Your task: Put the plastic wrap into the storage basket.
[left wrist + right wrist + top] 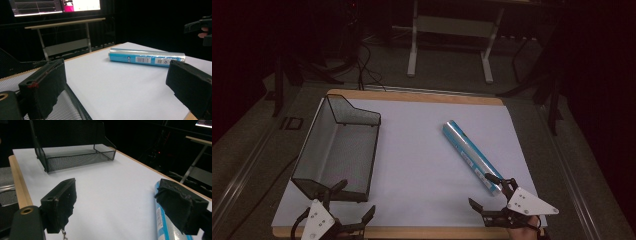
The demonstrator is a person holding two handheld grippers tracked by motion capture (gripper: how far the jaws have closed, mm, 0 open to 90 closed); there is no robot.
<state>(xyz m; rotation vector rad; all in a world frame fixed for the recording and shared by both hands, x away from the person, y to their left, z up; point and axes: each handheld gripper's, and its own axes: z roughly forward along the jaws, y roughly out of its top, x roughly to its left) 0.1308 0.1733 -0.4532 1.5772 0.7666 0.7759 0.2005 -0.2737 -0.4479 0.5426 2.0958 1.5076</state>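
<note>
Your right tongs sit low at the near end of the blue-and-silver roll, jaws spread wide, with nothing clamped between them. One jaw rests right against the roll's near end; from the right gripper view that jaw covers part of the roll, and whether it touches cannot be told. The roll lies flat on the white sheet that covers the counter, slanting away from your right tongs toward the counter's far edge, well apart from the black mesh tray on the other side of the sheet.

Your left tongs hover on the far side of the sheet from the roll, at the near wall of the mesh tray, jaws likewise apart and empty. In the left gripper view the roll lies crosswise beyond the open jaws, its label and barcode legible only as shapes.

Your hands are cut off by the bottom of the high view; a few fingers show under the right gripper's grey plate. The room beyond the counter is dark, with the frame of a stand dimly seen.
</note>
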